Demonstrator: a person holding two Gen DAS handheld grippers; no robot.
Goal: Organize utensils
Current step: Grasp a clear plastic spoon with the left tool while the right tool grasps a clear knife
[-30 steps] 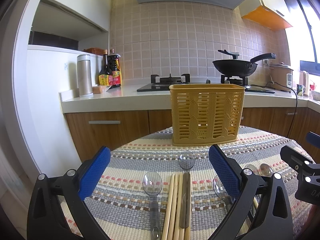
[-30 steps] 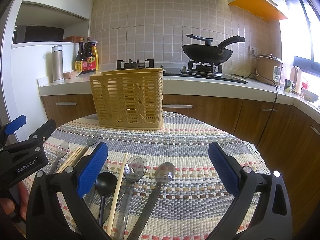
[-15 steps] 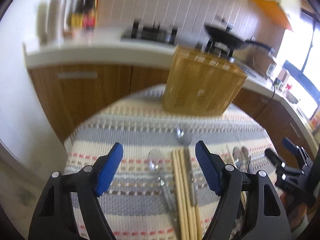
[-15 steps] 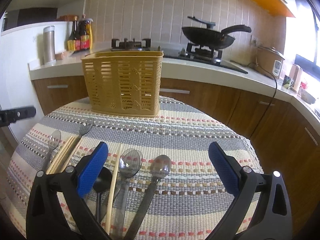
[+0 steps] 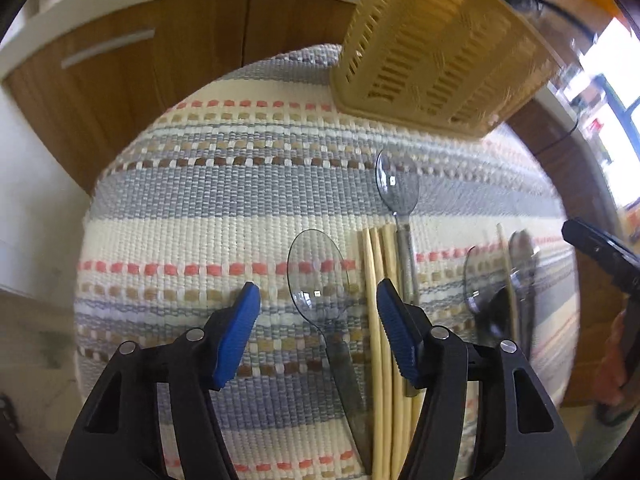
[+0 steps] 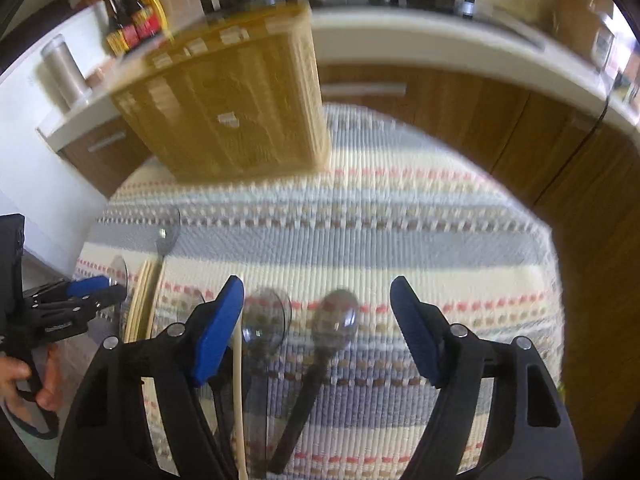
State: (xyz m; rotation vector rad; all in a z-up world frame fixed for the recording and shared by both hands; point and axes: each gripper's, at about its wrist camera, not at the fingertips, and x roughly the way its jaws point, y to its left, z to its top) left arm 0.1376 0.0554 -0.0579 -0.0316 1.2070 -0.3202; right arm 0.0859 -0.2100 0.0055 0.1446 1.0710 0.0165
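Bare woven cloth [image 5: 192, 208] leftward, seemingly

We see a round desk [image 5: 132, 240] covered by a woven striped cloth of grey, cream, coral and brown [image 5: 224, 204]. A tan slatted plastic basket [image 5: 436, 52] stands at its far edge. Nearer than the basket lie a clear plastic spoon [image 5: 318, 276], pale wooden chopsticks [image 5: 378, 280] just beside it, and another clear spoon [image 5: 397, 184]. Further along, away from those chopsticks, lie more spoons [image 6: 336, 320] and a single chopstick [image 6: 238, 384].
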